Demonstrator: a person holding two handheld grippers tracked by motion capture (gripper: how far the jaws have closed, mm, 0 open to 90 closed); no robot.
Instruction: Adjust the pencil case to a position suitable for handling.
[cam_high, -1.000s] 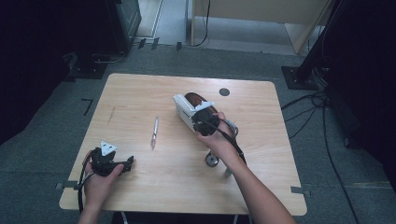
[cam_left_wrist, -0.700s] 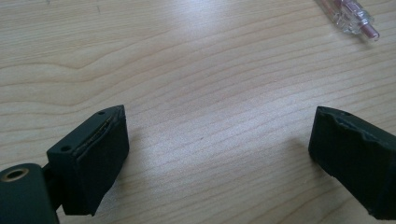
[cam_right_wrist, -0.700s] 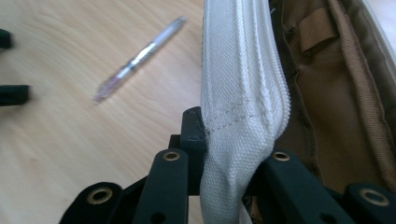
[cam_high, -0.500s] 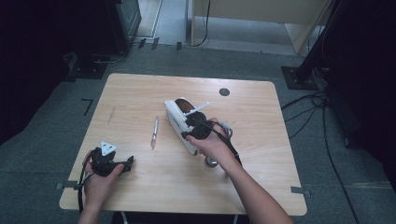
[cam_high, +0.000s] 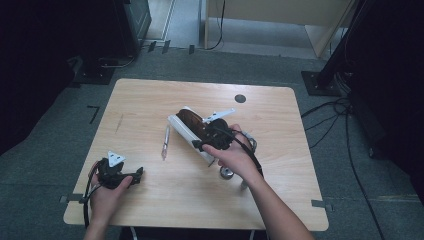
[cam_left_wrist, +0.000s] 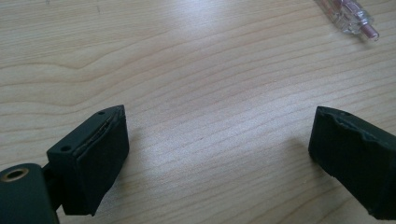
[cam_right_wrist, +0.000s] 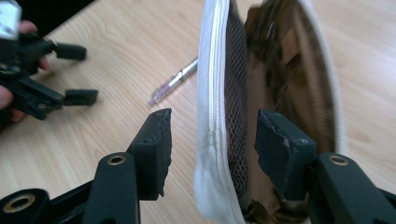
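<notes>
On table (cam_high: 150, 100), R gripper (cam_right_wrist: 212, 140) jaws just opened astride pouch (cam_right_wrist: 224, 93) rim.

Bare tabletop (cam_high: 150, 100) lies open along the far and left edges; the pen (cam_high: 165, 141) and open pouch (cam_high: 189, 126) block the middle.

one pouch (cam_high: 186, 125), one pen (cam_high: 165, 141), two grippers, one table (cam_high: 150, 100).
</notes>
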